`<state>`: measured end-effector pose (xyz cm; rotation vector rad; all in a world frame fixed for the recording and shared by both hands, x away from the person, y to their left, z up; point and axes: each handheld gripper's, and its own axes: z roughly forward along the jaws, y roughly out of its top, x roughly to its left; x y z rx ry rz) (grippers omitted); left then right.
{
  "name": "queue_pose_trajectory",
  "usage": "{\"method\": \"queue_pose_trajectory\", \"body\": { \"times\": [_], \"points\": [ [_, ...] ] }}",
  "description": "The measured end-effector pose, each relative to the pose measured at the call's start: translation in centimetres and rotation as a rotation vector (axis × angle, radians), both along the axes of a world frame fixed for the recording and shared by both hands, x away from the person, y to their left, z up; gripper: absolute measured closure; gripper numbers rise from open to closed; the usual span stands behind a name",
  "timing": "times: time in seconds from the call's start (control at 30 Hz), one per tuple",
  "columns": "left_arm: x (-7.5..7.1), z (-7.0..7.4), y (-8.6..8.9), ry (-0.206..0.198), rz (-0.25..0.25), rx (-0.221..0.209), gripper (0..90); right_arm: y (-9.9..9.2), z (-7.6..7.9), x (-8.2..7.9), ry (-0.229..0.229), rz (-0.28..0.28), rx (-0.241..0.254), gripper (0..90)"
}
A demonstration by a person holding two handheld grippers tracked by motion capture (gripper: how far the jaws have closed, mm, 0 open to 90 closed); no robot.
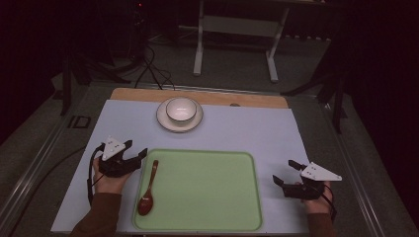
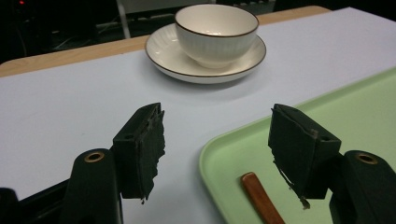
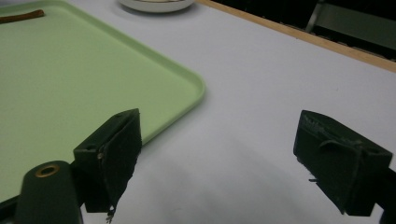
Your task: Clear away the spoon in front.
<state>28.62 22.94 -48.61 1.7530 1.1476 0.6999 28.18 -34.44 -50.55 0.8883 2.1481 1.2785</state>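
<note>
I hold the left tongs wide apart and empty at the near left corner of the green tray, jaws straddling the tray's rim. That stance looks chosen for the wooden spoon, which lies inside the tray along its left edge, bowl end toward me and handle pointing away. In the left gripper view the handle tip sits just short of the gap between the jaws, low and to the right, so I judge a short dip and a slight turn would bring it between them.

The right tongs also stand open with nothing between them, resting over the bare pale tabletop just beside the tray's right edge. I read that as a waiting post: clear of the tray, near enough to steady it if it slides.

Farther out, a white bowl sits upright on a saucer at the far middle of the tabletop, well apart from the tray and from both tongs. The bowl appears empty. Its place straight ahead of the left tongs suggests it may be where the spoon is bound, though that is my guess. Beyond the tabletop's wooden far edge the room is dim, with a frame on legs and loose cables on the floor.
</note>
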Motion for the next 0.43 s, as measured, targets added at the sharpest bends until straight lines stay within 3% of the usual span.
{"method": "queue_pose_trajectory", "body": {
  "times": [0.43],
  "points": [
    [-1.3, -0.1, 2.9, -0.010, 0.092, -0.038, 35.6, -0.3, 0.3, -0.2, -0.034, -0.024, 0.022, 15.1]
  ]
}}
